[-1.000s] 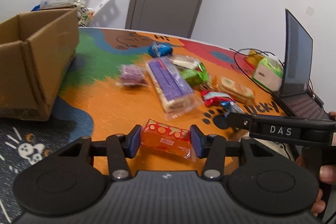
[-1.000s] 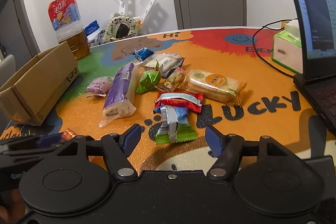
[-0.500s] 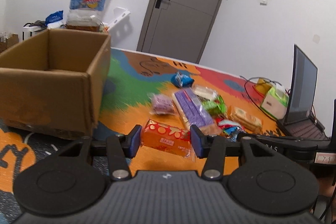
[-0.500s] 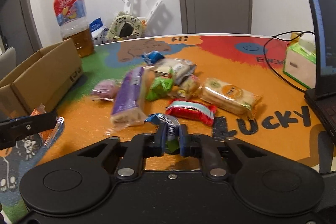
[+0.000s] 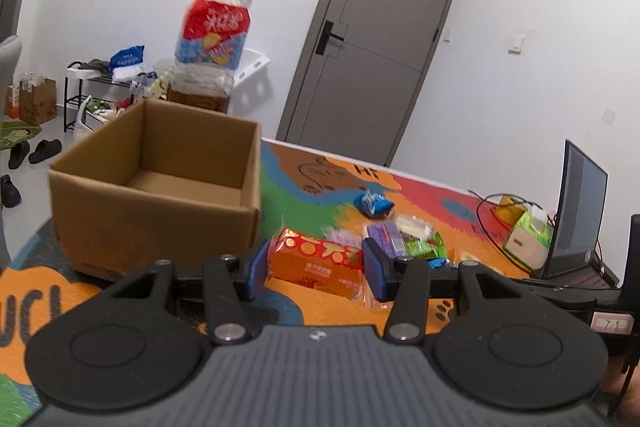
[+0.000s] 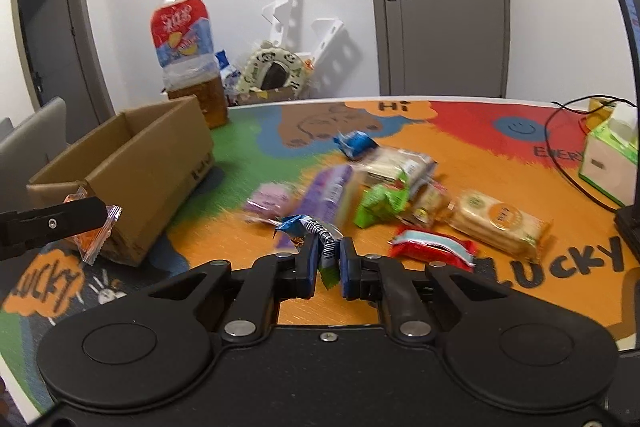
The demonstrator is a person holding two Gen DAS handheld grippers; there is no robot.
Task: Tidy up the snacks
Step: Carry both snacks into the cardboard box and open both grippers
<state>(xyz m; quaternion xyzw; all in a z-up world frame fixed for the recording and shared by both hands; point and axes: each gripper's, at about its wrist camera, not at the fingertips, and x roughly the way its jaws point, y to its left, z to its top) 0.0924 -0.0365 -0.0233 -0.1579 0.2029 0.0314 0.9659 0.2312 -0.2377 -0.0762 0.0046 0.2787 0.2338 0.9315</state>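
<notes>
Both tongs grip: left gripper (image 5: 316,269) clamps the orange crinkly foil snack packet (image 5: 316,261) at the open cardboard box's (image 5: 156,203) four o'clock, right gripper (image 6: 329,269) pinches a light, slippery blue-green wrapper (image 6: 326,247) mid-body.

An orange snack packet (image 5: 316,263) is clamped crosswise, lifted near the open cardboard box (image 5: 156,183) at the tabletop's left edge. A blue-green wrapper (image 6: 326,251) is pinched upright; remaining snacks (image 6: 400,195) lie mid-tabletop.
</notes>
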